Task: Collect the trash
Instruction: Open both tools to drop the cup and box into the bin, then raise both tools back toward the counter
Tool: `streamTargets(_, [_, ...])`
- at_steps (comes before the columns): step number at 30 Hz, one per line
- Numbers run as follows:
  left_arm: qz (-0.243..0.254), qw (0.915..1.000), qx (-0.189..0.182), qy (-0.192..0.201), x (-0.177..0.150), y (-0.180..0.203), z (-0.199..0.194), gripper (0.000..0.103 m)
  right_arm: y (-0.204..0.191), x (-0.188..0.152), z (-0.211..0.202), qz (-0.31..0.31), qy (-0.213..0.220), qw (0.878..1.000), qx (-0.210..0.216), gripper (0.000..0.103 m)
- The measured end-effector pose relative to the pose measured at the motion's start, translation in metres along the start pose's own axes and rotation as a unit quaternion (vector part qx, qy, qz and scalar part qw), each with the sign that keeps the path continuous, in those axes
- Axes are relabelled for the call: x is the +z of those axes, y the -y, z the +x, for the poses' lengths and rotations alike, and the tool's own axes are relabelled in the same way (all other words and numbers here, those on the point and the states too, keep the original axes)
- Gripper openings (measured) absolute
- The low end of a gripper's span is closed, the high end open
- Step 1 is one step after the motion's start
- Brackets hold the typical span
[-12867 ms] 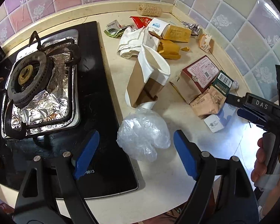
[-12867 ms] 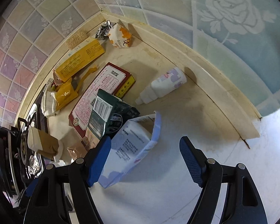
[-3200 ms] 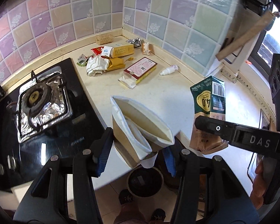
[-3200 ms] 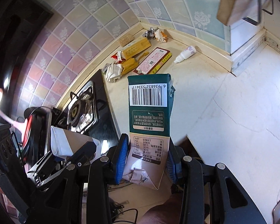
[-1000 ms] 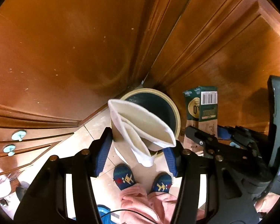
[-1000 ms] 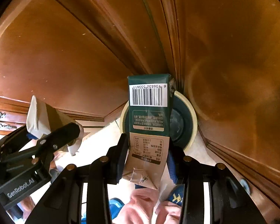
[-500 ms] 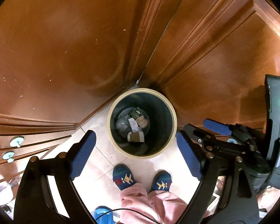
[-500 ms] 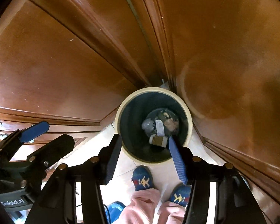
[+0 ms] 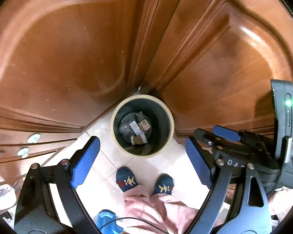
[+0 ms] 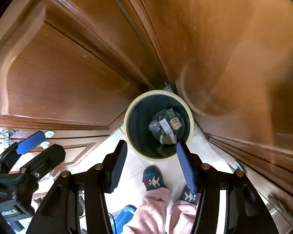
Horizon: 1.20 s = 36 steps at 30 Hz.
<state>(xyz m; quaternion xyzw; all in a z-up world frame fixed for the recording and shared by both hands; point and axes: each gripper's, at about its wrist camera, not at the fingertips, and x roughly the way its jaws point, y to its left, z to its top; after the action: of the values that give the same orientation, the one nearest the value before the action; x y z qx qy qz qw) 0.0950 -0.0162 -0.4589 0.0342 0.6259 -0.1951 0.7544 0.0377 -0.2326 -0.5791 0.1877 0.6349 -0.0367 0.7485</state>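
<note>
Right gripper (image 9: 220, 134) beside left gripper's (image 9: 141, 162) view

A home kitchen, seen at floor level. Varnished wooden cabinet doors (image 9: 64, 44) with raised panels meet at an inner corner, and drawer fronts with small round knobs (image 9: 34, 138) run along the left edge. The floor (image 9: 107, 156) is laid with pale glossy tiles. A round waste bin (image 9: 115, 136) with a cream rim and dark inside stands on the floor in the corner where the cabinets meet, holding cartons and crumpled packaging (image 9: 135, 129). A person stands by it in patterned house slippers (image 9: 127, 179) and loose pink trousers (image 9: 152, 208).
</note>
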Motion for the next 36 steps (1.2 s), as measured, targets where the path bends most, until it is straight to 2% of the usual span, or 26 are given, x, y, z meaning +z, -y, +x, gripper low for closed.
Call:
streamTargets(10, [-0.023,0.9993,0.003,0.031,-0.008,0.02,-0.097,0.087,-0.034,-0.013,-0.097,-0.037,0.012,0.999,0.02,0.054])
streamTargets(18, [-0.033,0.9965,0.01,0.076,-0.019,0.036,-0.194,0.087,-0.059,-0.018,-0.189,-0.068,0.041,0.996,0.04,0.054])
streamTargets(23, [-0.027,0.9936,0.029,0.106,-0.023,0.046,-0.248,0.087,-0.07,-0.021,-0.242,-0.087,0.064,0.992,0.06,0.054])
streamTargets(30, [-0.036,0.9881,0.047,0.142,-0.022,0.059,-0.304,0.087,-0.074,-0.02,-0.307,-0.111,0.1,0.986,0.081,0.054])
streamTargets(36, [-0.049,0.982,0.06,0.172,-0.01,0.067,-0.343,0.087,-0.075,-0.003,-0.361,-0.135,0.136,0.977,0.094,0.056])
